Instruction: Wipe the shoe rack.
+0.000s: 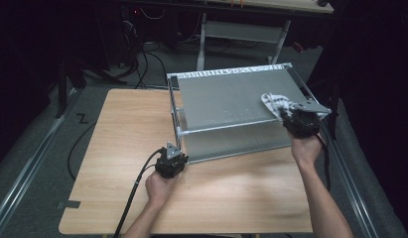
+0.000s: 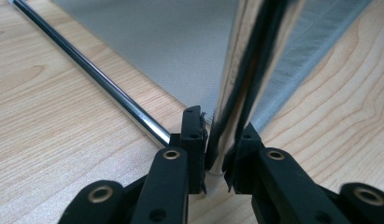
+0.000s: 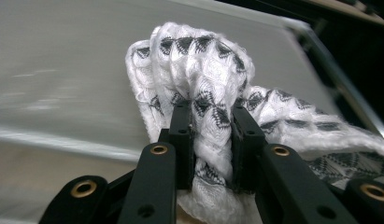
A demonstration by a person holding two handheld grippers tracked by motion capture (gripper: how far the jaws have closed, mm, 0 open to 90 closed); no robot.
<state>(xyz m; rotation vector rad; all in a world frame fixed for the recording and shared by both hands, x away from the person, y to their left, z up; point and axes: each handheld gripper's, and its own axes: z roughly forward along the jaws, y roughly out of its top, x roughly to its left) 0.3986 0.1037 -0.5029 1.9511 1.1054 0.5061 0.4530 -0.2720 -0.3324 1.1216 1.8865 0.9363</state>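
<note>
The cloth (image 3: 213,93), white with a dark zigzag weave, lies bunched on the top shelf (image 1: 226,99) of a grey metal rack (image 1: 180,132), toward its right edge; it looks light, soft and limp, likely to sag and drag, so a pinch at a gathered fold suits it best; the right tongs (image 3: 212,135) have just such a fold clamped between their pads, open only as wide as the wad; the left tongs (image 2: 217,149) are nearly closed on the chrome post (image 2: 241,70) at the rack's near-left corner, steadying it; the shelf seems smooth and matte, though blur there leaves its texture uncertain; the rack stands on a pale wooden desk (image 1: 127,148); beyond, a dim room, cables and another table.
</note>
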